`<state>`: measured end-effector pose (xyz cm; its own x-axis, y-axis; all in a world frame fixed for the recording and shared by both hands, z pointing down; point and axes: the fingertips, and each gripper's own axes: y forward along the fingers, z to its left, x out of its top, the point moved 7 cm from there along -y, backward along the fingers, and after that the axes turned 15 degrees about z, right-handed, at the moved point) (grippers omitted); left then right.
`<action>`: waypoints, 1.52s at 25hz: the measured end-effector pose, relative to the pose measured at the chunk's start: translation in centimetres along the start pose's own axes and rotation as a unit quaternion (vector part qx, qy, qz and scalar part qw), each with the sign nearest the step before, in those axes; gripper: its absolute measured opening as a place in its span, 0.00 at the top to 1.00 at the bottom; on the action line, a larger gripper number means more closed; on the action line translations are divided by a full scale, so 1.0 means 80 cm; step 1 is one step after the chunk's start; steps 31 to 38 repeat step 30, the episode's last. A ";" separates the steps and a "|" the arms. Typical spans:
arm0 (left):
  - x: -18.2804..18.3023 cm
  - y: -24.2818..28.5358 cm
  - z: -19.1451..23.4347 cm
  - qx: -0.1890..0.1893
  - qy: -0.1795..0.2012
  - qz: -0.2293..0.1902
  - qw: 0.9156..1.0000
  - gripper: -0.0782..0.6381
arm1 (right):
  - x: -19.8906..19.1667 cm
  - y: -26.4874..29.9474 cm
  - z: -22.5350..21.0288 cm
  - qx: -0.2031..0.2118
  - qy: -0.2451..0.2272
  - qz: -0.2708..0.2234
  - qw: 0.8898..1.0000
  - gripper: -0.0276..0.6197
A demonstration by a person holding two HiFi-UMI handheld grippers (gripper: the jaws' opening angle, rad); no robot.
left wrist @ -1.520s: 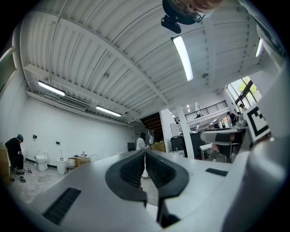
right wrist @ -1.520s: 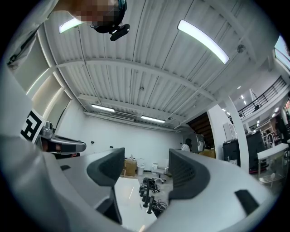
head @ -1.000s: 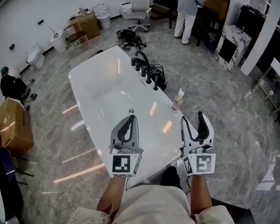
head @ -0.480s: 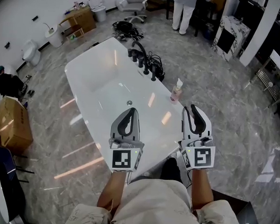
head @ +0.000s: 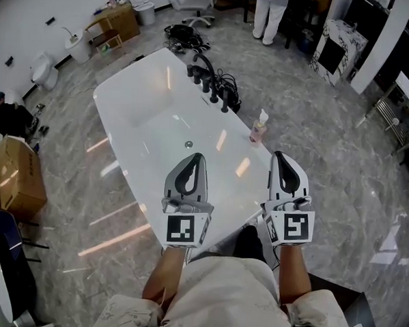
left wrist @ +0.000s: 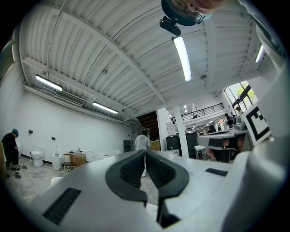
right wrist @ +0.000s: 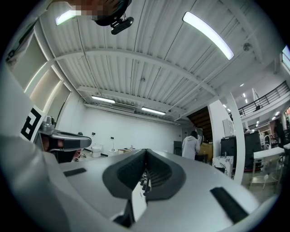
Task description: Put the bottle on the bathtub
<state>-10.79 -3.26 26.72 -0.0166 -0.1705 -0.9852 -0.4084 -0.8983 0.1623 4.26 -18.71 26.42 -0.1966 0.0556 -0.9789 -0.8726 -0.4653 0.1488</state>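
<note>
A small pink bottle [head: 258, 129] with a white pump top stands upright on the right rim of the white bathtub [head: 147, 88] in the head view. Nothing holds it. My right gripper [head: 281, 156] hangs shut and empty a short way in front of the bottle, over the tub's near corner. My left gripper [head: 196, 157] is shut and empty over the tub's near end. Both gripper views point upward, at the ceiling and far room; the left gripper [left wrist: 145, 152] and the right gripper [right wrist: 145, 152] show their jaws meeting at the tips. The bottle is out of both gripper views.
Black faucet fittings [head: 212, 84] and a tangle of cables sit at the tub's far right rim. A cardboard box [head: 16, 177] and a toilet [head: 44, 72] lie to the left. A person in white [head: 270, 12] stands at the back. Marble floor surrounds the tub.
The right gripper, open a second ago, has shut and drawn back a little from the bottle. The bottle stays standing on the rim. The left gripper barely moved.
</note>
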 end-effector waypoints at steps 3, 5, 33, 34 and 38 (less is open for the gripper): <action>-0.001 0.001 0.002 0.000 -0.002 0.000 1.000 0.88 | 0.000 0.003 0.000 0.001 -0.001 0.000 1.000 0.97; -0.002 0.001 0.003 0.001 -0.002 0.001 1.000 0.88 | 0.000 0.004 0.001 0.002 -0.003 0.002 1.000 0.97; -0.003 0.004 0.001 -0.001 0.000 0.005 1.000 0.88 | -0.002 0.008 0.001 0.006 -0.007 0.007 1.000 0.97; -0.003 0.004 0.001 -0.001 0.000 0.005 1.000 0.88 | -0.002 0.008 0.001 0.006 -0.007 0.007 1.000 0.97; -0.003 0.004 0.001 -0.001 0.000 0.005 1.000 0.88 | -0.002 0.008 0.001 0.006 -0.007 0.007 1.000 0.97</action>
